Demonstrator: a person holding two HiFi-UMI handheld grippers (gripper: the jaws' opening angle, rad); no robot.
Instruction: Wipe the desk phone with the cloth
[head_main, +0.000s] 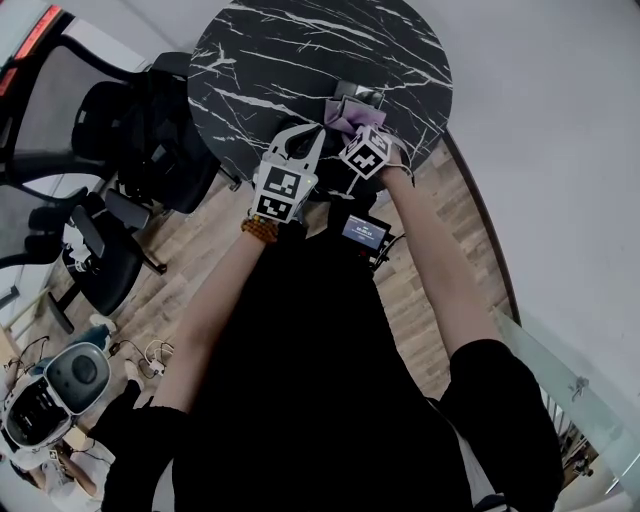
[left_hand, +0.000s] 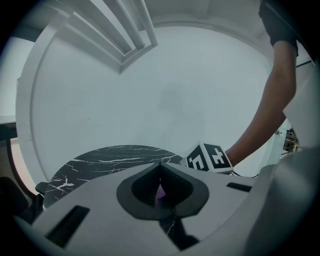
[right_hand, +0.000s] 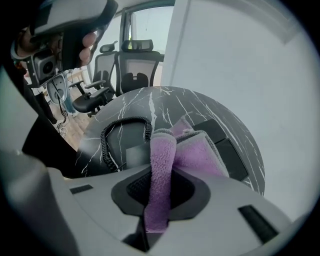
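A purple cloth (head_main: 347, 115) lies bunched over the black desk phone (head_main: 362, 95) at the near edge of the round black marble table (head_main: 300, 50). My right gripper (head_main: 352, 128) is shut on a fold of the cloth (right_hand: 162, 160), which hangs out between its jaws (right_hand: 161, 175). In the right gripper view the phone's body (right_hand: 222, 147) and coiled cord (right_hand: 107, 137) lie just beyond and beside the cloth. My left gripper (head_main: 300, 138) sits just left of the cloth, above the table edge. Its jaws (left_hand: 160, 169) are closed together and hold nothing. The right gripper's marker cube (left_hand: 209, 157) shows beside it.
Black office chairs (head_main: 120, 140) stand left of the table on the wood floor. A grey and white machine (head_main: 55, 385) sits at the lower left. A small screen device (head_main: 364, 231) is below the table edge. White wall runs behind and right; a glass panel (head_main: 580, 380) is at right.
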